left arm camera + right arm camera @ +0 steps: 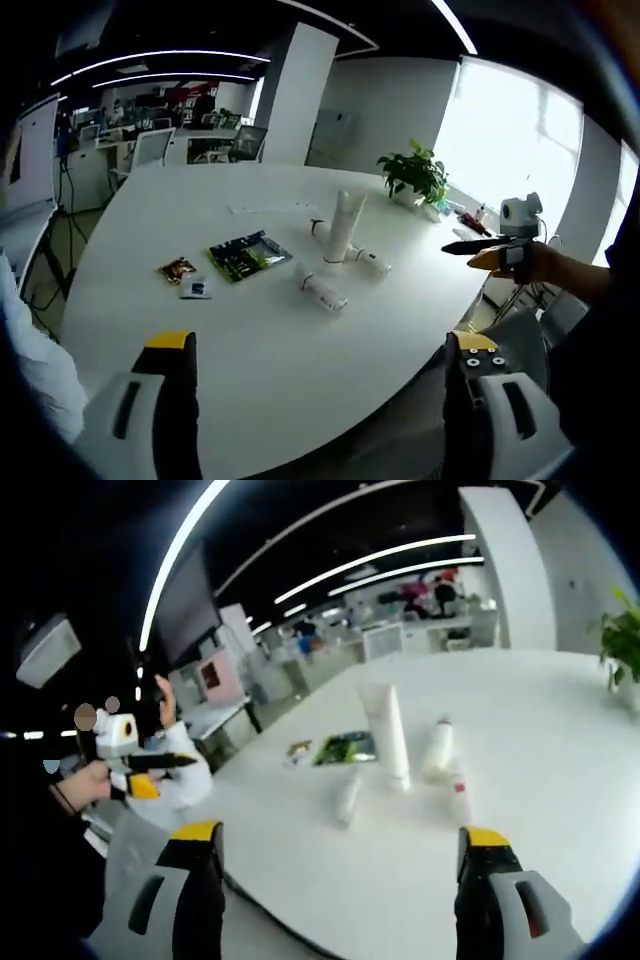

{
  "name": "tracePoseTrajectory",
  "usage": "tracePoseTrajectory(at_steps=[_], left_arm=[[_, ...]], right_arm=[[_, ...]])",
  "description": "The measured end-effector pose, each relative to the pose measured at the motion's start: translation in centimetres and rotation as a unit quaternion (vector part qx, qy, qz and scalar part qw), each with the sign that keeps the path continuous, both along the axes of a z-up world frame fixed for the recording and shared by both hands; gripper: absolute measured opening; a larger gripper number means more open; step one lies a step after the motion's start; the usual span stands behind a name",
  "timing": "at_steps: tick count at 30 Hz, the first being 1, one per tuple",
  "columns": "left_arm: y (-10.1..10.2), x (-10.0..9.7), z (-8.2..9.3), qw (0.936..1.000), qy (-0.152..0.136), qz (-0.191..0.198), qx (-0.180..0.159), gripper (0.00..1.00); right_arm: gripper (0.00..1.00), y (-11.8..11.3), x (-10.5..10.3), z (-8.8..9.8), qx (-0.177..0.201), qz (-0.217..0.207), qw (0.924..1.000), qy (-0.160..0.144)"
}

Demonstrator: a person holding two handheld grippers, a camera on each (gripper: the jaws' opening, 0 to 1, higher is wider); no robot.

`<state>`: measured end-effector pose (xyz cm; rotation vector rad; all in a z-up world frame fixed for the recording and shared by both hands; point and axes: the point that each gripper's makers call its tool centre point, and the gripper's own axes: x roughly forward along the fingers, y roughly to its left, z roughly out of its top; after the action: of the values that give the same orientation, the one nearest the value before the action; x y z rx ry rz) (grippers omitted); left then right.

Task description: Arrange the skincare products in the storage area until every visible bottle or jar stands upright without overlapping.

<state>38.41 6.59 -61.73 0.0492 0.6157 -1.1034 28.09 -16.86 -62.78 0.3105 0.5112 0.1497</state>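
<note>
Near the middle of the white surface [270, 340], at twelve o'clock from both hand-held grippers: tall tube [345, 225] standing upright, three small bottles [325, 292] lying flat around it, long axes roughly level with the surface and pointing different ways. Judging the approach worth starting with the nearest fallen bottle, closing across its narrow width. Left hand-held gripper [320, 350] and right hand-held gripper [335, 840] hovering wide apart, holding nothing.

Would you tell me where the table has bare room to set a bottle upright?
Bare: the near table before the left gripper, and left of the packets. Crowded: around the tall tube and the lying bottles.
</note>
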Motion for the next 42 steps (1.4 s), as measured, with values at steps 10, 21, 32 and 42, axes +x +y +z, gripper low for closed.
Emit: tracePoseTrajectory(at_steps=[10, 21, 32, 42], left_arm=[[-1.0, 0.9, -1.1, 0.9999, 0.013, -0.007, 0.007, 0.96], [-1.7, 1.5, -2.2, 0.9994, 0.032, -0.005, 0.012, 0.93], [-2.3, 3.7, -4.3, 0.998, 0.056, 0.014, 0.024, 0.9], [-2.9, 3.8, -5.5, 0.9968, 0.072, 0.004, 0.033, 0.88]], right_arm=[[0.99, -1.2, 1.1, -1.4, 0.003, -0.007, 0.9998, 0.019], [0.99, -5.0, 4.3, -2.9, -0.023, -0.003, 0.9987, 0.046], [0.92, -9.9, 8.6, -5.3, -0.037, -0.004, 0.9959, 0.082], [0.82, -13.0, 12.9, -7.0, -0.046, 0.0, 0.9938, 0.101]])
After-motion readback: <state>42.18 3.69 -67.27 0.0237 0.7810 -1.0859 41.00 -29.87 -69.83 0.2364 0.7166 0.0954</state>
